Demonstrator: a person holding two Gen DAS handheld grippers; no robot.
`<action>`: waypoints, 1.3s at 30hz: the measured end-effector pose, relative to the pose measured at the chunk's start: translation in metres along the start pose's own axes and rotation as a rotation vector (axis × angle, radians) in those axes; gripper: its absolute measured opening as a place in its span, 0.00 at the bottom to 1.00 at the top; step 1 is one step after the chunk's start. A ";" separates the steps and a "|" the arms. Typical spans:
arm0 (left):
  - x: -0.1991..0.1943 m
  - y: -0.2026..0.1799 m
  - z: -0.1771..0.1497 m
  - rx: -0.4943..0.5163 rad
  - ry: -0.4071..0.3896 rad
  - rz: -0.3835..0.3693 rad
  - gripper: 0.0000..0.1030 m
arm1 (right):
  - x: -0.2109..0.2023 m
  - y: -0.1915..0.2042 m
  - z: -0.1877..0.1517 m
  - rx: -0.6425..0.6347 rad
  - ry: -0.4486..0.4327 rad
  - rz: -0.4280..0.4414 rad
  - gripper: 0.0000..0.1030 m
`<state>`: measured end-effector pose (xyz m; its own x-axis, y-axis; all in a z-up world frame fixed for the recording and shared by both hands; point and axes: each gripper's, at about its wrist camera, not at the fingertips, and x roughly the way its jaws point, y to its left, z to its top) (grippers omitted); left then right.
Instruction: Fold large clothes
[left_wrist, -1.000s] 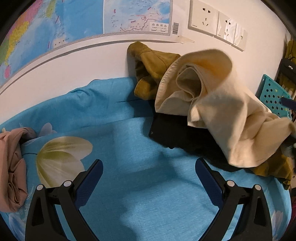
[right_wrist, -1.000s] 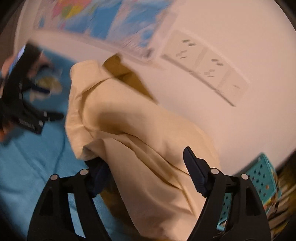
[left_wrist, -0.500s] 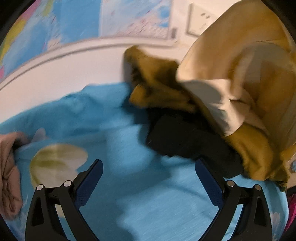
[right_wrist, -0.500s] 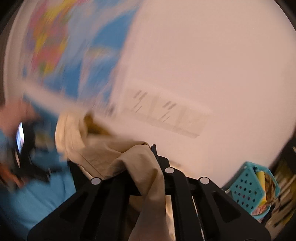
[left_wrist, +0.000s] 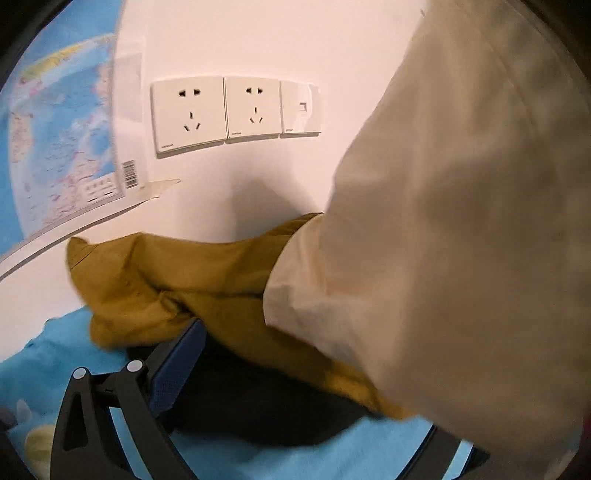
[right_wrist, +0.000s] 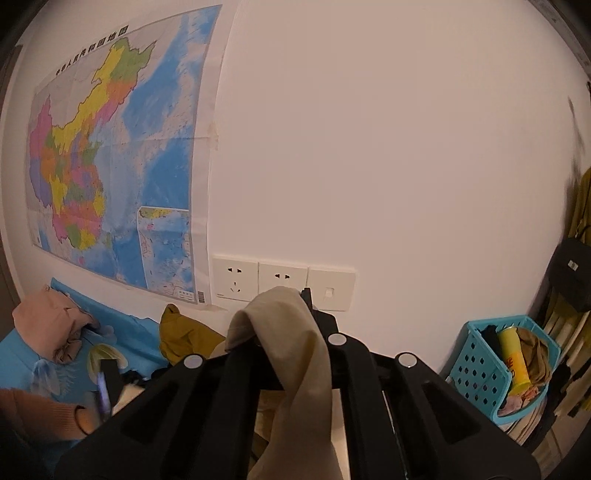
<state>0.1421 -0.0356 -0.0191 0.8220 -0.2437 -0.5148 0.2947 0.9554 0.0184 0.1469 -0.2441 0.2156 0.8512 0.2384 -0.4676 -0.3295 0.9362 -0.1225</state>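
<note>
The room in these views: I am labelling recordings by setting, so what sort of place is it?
Most likely a bedroom at home. Clothes lie heaped on a blue flowered bedsheet against the wall, a paper map is taped above it, and a blue basket of odds and ends stands alongside.

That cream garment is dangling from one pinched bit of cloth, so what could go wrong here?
The right hand-held gripper pinches only a small bunch of the cream garment, so it might slip free. The hanging cloth touches the mustard garment and could drag it along. It also hides one finger of the open left hand-held gripper, so the next grab is half blind.
</note>
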 end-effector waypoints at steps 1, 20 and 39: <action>0.011 0.007 0.006 -0.020 0.011 -0.022 0.93 | -0.001 -0.003 -0.001 0.009 -0.001 0.000 0.02; -0.129 0.055 0.172 -0.195 -0.389 -0.281 0.04 | -0.171 -0.051 0.085 0.059 -0.318 -0.098 0.02; -0.526 -0.005 0.113 0.150 -0.616 0.469 0.05 | -0.308 0.062 0.050 0.001 -0.382 0.393 0.02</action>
<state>-0.2369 0.0688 0.3480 0.9859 0.0888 0.1421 -0.1230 0.9593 0.2541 -0.1156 -0.2463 0.3956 0.7520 0.6469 -0.1268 -0.6523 0.7580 -0.0014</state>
